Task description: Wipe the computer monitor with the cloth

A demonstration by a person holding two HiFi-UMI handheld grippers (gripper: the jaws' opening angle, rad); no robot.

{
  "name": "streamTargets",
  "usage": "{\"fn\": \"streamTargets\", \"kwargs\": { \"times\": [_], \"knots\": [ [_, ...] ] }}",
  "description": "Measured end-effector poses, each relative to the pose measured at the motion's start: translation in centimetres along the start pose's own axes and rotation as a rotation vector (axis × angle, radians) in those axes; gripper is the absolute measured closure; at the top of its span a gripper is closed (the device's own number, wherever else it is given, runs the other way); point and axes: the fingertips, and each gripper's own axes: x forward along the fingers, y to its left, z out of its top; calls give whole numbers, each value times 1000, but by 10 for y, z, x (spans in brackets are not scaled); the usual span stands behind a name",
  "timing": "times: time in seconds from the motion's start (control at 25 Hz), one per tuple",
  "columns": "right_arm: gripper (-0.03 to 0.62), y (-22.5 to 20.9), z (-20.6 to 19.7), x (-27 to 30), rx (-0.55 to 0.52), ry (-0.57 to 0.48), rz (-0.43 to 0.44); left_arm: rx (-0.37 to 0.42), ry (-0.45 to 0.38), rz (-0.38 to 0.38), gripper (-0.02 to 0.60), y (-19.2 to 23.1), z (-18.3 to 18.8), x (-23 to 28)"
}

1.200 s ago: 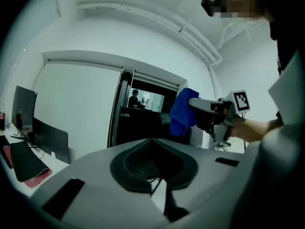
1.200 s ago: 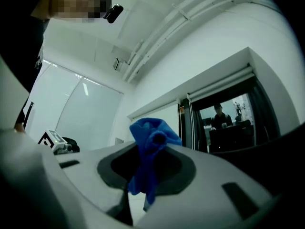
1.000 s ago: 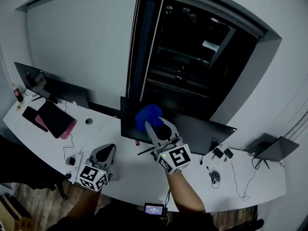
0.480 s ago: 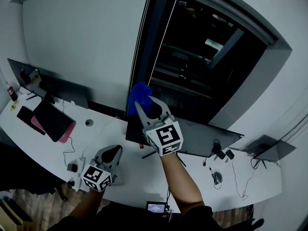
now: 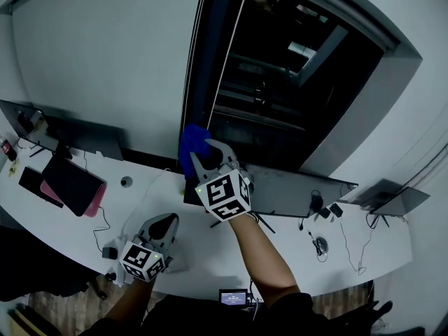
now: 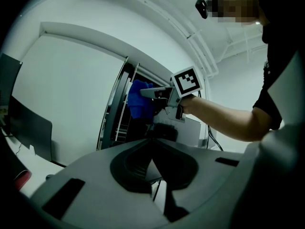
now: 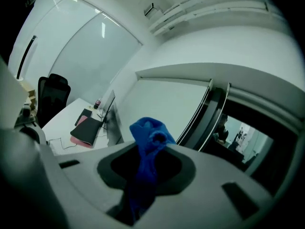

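A blue cloth is bunched between the jaws of my right gripper, which is shut on it. The cloth is raised at the upper left corner of the dark monitor on the white desk. In the right gripper view the cloth sticks up out of the right gripper, in front of the wall and window. My left gripper hangs low over the desk, left of the monitor, shut and holding nothing. The left gripper view shows the left gripper pointing up at the cloth.
A second monitor and a black tablet on a pink sleeve lie at the desk's left. A laptop, a mouse and cables sit at the right. A small lit device is at the front edge. A dark window stands behind.
My right gripper has carried the blue cloth up and to the left, from the monitor's face to its upper left corner. The left gripper has stayed low over the desk.
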Motion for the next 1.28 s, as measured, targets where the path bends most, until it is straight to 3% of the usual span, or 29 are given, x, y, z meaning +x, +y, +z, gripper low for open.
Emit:
{"fn": "streamTargets", "kwargs": {
  "times": [0.4, 0.96, 1.28],
  "knots": [
    [514, -9, -16, -12, -38, 74, -20, -3, 21, -75, 586, -17, -7, 17],
    [516, -36, -62, -62, 0, 77, 24, 25, 2, 16, 587, -52, 1, 41],
    [516, -60, -82, -85, 7, 90, 10, 22, 17, 10, 586, -83, -9, 56]
  ]
}}
